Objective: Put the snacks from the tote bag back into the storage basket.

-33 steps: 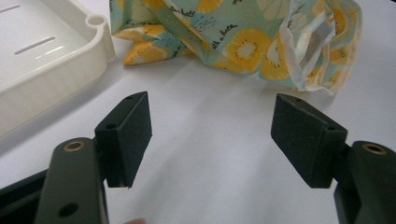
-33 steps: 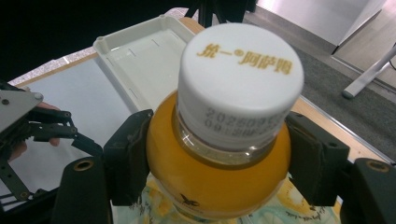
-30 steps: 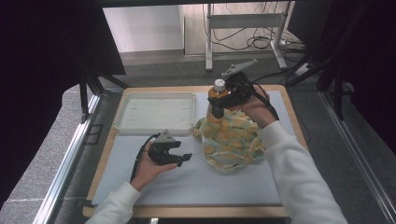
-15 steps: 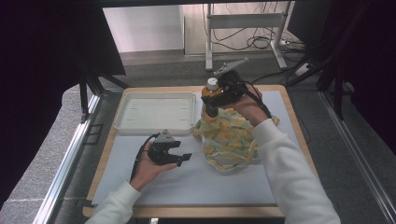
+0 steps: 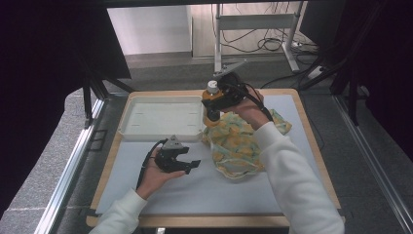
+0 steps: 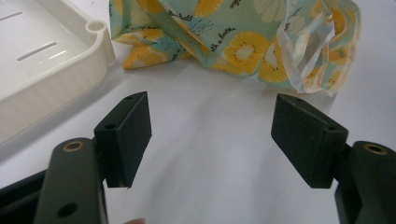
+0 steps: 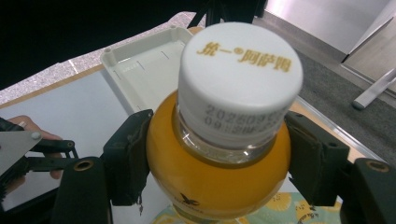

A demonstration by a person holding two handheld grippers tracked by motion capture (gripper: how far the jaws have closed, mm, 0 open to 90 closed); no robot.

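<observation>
My right gripper is shut on an orange drink bottle with a white cap, held in the air. In the high view the bottle hangs over the right end of the white tray, above the far edge of a yellow-and-teal patterned cloth bag. My left gripper rests low over the white mat, open with nothing between its jaws, and faces the crumpled bag. In the high view the left gripper sits left of the bag.
The tray's corner lies just left of the left gripper. A white mat covers the wooden table. Beyond the table are a metal stand and floor cables.
My right gripper has lifted the bottle off the bag and carried it up and to the left, toward the tray. The left gripper has stayed in place.
</observation>
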